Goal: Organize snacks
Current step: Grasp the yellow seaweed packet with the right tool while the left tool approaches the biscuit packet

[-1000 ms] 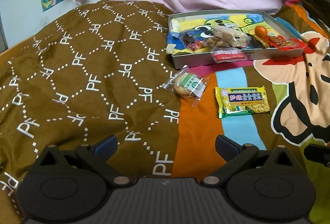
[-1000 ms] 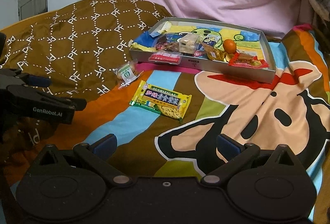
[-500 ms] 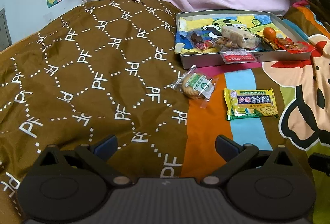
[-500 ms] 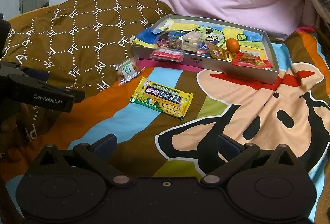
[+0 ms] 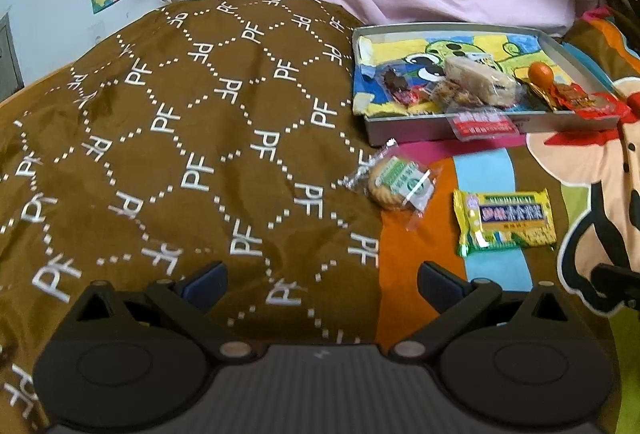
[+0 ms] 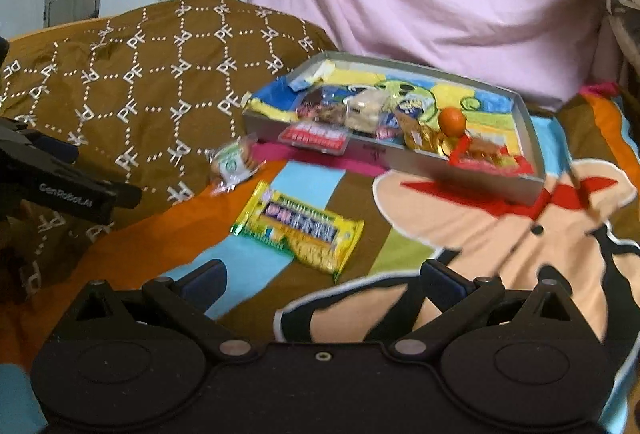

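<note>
My right gripper (image 6: 320,282), jaws spread wide and empty, hangs just short of the yellow cracker packet (image 6: 298,228), which lies flat on the bedspread straight ahead and a little left of centre. I judge it light, crinkly and slick, its contents brittle; a light pinch across the short width near the middle should serve. Beyond it to the left lies the round biscuit in clear wrap (image 6: 234,162), likewise light and fragile, best taken across its edges. My left gripper (image 5: 320,282), equally wide open and holding nothing, has that biscuit ahead to its right. Farthest stands the shallow grey tray (image 6: 532,142), already holding mixed snacks and a small orange fruit (image 6: 452,121)
</note>
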The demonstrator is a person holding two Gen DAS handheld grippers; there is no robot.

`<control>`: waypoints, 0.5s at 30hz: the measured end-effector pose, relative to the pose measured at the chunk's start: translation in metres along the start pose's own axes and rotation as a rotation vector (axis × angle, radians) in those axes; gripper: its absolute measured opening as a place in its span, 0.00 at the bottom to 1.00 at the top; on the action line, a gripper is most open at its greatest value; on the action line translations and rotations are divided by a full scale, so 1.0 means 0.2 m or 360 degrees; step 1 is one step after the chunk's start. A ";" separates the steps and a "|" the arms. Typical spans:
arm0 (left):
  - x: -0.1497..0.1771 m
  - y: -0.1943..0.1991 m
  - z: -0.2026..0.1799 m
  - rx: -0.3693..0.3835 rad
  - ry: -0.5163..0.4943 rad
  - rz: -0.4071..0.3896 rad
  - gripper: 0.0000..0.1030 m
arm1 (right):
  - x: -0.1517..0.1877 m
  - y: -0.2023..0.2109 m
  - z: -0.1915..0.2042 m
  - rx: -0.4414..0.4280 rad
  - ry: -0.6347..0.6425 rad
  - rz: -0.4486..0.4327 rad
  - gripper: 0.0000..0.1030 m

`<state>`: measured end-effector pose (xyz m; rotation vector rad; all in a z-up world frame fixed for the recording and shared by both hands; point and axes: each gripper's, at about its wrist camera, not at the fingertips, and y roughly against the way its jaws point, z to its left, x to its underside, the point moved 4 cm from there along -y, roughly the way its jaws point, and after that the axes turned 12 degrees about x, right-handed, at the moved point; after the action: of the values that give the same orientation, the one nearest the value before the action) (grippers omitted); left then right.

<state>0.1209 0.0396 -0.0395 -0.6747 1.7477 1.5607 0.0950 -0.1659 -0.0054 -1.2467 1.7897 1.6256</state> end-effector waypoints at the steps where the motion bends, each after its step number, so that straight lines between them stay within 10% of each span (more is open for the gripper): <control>1: -0.02 -0.01 0.01 0.0004 0.0007 -0.0004 1.00 | -0.01 -0.03 0.00 -0.0012 0.0011 -0.0008 0.99; 15: -0.21 -0.27 0.00 0.0240 -0.0086 -0.0043 1.00 | -0.10 -0.40 0.07 -0.0204 0.0343 -0.0025 0.98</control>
<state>0.1888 0.0297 -0.0401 -0.5742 1.7881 1.4001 0.1673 -0.1397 -0.0384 -1.5422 1.8172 1.6745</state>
